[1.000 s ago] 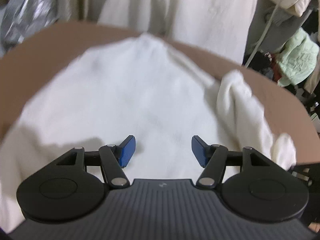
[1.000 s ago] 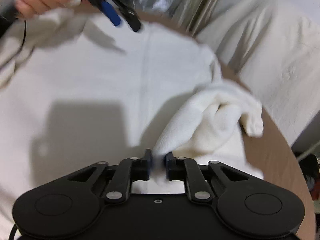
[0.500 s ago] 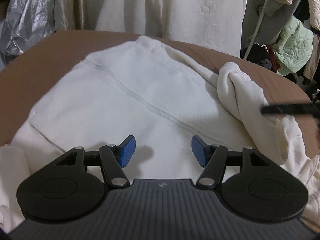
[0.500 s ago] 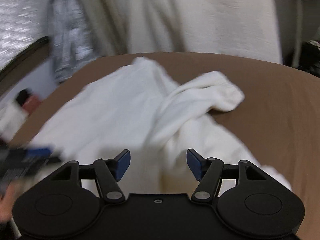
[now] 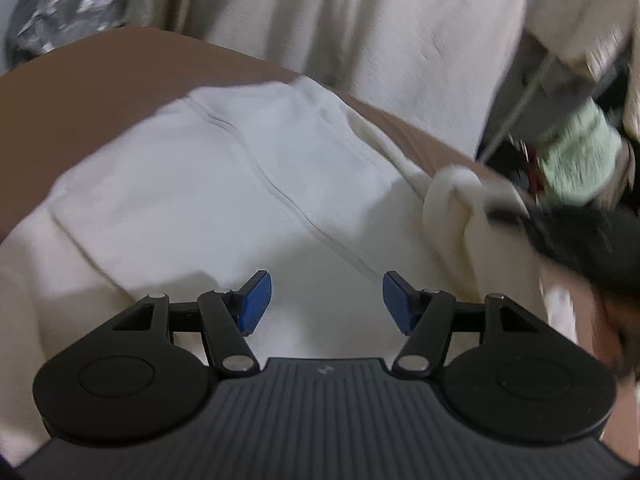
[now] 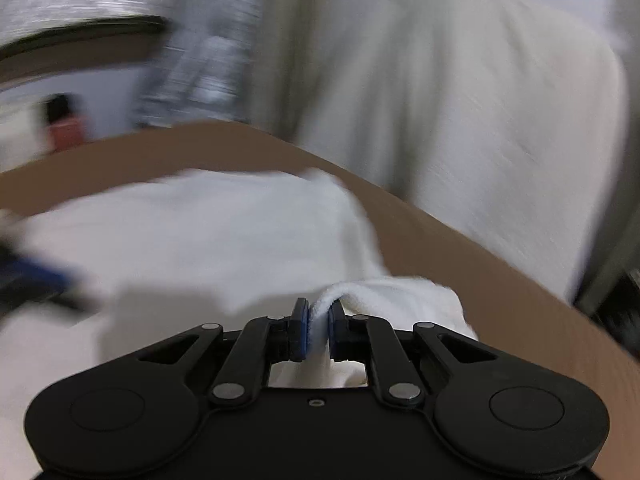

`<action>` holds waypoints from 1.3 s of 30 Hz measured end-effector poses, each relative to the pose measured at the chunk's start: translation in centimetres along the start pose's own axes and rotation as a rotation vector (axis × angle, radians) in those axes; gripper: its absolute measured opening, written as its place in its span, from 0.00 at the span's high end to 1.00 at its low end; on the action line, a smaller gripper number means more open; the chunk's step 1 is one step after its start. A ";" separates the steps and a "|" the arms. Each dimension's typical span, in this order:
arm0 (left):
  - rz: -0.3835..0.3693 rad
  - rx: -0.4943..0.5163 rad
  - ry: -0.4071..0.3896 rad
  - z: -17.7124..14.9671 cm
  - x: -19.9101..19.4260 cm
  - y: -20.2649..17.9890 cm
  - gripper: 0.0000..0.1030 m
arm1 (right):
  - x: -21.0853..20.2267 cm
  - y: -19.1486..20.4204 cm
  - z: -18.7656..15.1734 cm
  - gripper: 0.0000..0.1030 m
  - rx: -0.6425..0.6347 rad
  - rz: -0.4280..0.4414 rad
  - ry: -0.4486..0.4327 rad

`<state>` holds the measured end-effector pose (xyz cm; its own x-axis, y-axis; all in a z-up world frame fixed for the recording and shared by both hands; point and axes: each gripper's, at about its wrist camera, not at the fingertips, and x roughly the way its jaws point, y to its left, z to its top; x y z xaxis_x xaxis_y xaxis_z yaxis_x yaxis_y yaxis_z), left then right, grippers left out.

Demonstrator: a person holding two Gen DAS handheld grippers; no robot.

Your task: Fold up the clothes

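Note:
A white sweatshirt (image 5: 240, 200) lies spread on the brown table (image 5: 80, 92), with one sleeve (image 5: 452, 208) bunched at its right side. My left gripper (image 5: 327, 300) hovers open over the body of the sweatshirt, with nothing between its blue pads. In the right wrist view my right gripper (image 6: 318, 320) has its jaws closing on a fold of that sleeve (image 6: 400, 300), and the pads pinch the fabric. The right gripper (image 5: 580, 236) also shows as a dark blur at the sleeve in the left wrist view. Both views are smeared by motion.
A large cream cloth (image 5: 380, 40) hangs behind the table's far edge. Silver crinkled material (image 5: 68, 12) sits at the back left. A pale green garment (image 5: 576, 160) and other clutter lie beyond the table's right side. The left gripper (image 6: 28, 280) blurs the right view's left edge.
The right gripper stood open half a second ago and has now closed on a fold of the sleeve. The left gripper drifted across the sweatshirt, still open.

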<state>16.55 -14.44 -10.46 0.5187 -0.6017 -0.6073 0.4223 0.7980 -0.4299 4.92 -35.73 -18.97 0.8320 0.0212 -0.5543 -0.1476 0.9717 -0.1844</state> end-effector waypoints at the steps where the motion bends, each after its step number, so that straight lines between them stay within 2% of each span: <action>1: -0.006 -0.037 -0.023 0.3 -0.4 0.6 0.41 | -1.1 1.3 -0.4 0.88 -0.052 0.064 -0.011; 3: -0.001 -0.095 -0.075 1.1 -1.8 1.8 0.41 | -2.7 3.8 -1.4 0.89 -0.147 0.193 -0.002; 5: 0.011 -0.107 -0.119 1.7 -3.0 2.6 0.40 | -2.9 6.0 -3.0 0.89 -0.212 0.293 0.096; 6: 0.019 -0.102 -0.124 1.9 -3.4 2.9 0.40 | -3.1 6.9 -3.8 0.88 -0.241 0.312 0.142; 8: 0.037 -0.079 -0.084 2.0 -3.2 2.9 0.40 | -3.4 8.3 -5.5 0.87 -0.283 0.342 0.224; 10: 0.051 -0.043 -0.040 1.7 -2.3 2.3 0.40 | -4.7 7.4 -6.3 0.82 -0.222 0.337 0.237; 11: 0.065 -0.015 -0.017 1.4 -1.8 1.9 0.40 | -5.7 6.1 -6.6 0.75 -0.137 0.335 0.228; 12: 0.084 0.022 0.006 1.1 -1.2 1.2 0.39 | -6.6 4.6 -6.9 0.62 -0.032 0.323 0.220; 14: 0.123 0.090 0.047 0.4 -0.1 0.2 0.35 | -8.6 1.5 -7.6 0.45 0.177 0.296 0.202; 16: 0.187 0.151 0.109 -0.3 1.3 -0.5 0.27 | -10.0 -1.7 -9.2 0.43 0.375 0.243 0.191; 20: 0.273 0.251 0.191 -1.5 3.1 -0.9 0.25 | -10.5 -6.7 -11.6 0.43 0.666 0.128 0.228; 23: 0.282 0.245 0.208 -1.6 3.5 -0.7 0.21 | -9.7 -9.3 -13.3 0.43 0.873 0.136 0.219; 26: 0.272 0.230 0.226 -1.6 3.7 -0.4 0.17 | -8.1 -10.7 -14.3 0.42 0.995 0.171 0.191; 29: 0.256 0.231 0.238 -1.7 3.9 -0.3 0.18 | -5.7 -11.5 -15.1 0.42 1.069 0.089 0.200; 30: 0.245 0.235 0.239 -2.0 3.8 -0.3 0.20 | -4.7 -11.9 -15.4 0.42 1.106 0.051 0.214; 31: 0.238 0.229 0.227 -2.1 3.7 -0.2 0.37 | -3.8 -12.4 -15.7 0.42 1.143 0.018 0.225; 32: 0.245 0.212 0.207 -2.2 3.5 0.1 0.46 | -3.1 -13.0 -15.9 0.42 1.156 0.006 0.221; 33: 0.263 0.198 0.195 -2.2 3.5 0.3 0.53 | -2.7 -13.5 -15.6 0.44 1.114 0.017 0.195; 34: 0.274 0.199 0.188 -2.3 3.6 0.3 0.59 | -2.3 -14.0 -15.0 0.50 1.059 0.011 0.175; 35: 0.279 0.209 0.181 -2.3 3.5 0.4 0.63 | -2.2 -14.6 -13.9 0.77 0.976 -0.042 0.172; 36: 0.268 0.221 0.170 -2.3 3.4 0.2 0.80 | -2.5 -15.4 -12.7 0.81 0.906 -0.094 0.163; 37: 0.224 0.221 0.167 -2.2 3.2 0.0 1.00 | -3.6 -16.4 -11.8 0.82 0.860 -0.140 0.114; 39: 0.078 0.151 0.195 -2.1 3.1 -0.2 1.00 | -6.1 -19.6 -11.1 0.85 0.879 -0.190 0.004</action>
<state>16.48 -16.43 -13.65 0.4074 -0.5093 -0.7580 0.5005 0.8188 -0.2811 -3.21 -57.47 -20.99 0.7984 -0.1578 -0.5811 0.4565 0.7880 0.4132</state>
